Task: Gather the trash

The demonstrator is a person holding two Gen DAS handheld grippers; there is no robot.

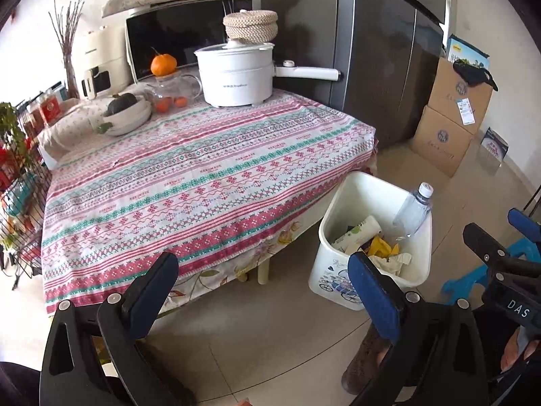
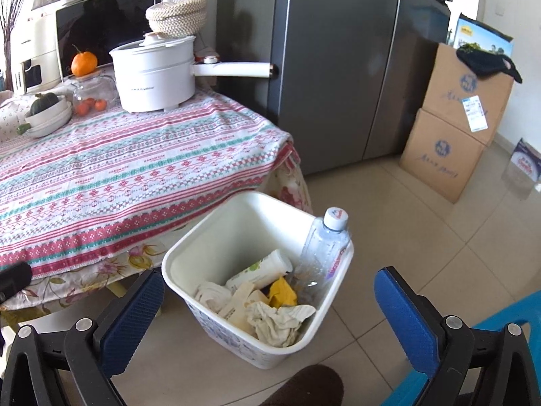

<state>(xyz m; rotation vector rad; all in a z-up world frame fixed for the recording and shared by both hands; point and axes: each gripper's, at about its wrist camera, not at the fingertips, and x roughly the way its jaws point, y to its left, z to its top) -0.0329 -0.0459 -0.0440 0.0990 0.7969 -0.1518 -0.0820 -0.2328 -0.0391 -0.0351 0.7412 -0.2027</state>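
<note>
The white trash bin (image 2: 216,304) stands on the tiled floor just beside the table's (image 2: 101,176) corner, holding a clear plastic bottle (image 2: 321,247) leaning against its rim, crumpled paper (image 2: 280,321) and a white tube (image 2: 260,267). Above it, the left gripper (image 1: 267,287) and right gripper (image 2: 270,308) both have fingers spread wide, holding nothing.

glossy white plastic bin (image 2: 216,253), clear plastic bottle (image 2: 324,250), woven cloth tablecloth (image 1: 203,176).

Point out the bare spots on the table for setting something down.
Free: the tablecloth from its near hem up to the white pot and the stacked bowls. Crowded: the back edge, with pot, glass teapot and bowls.
</note>
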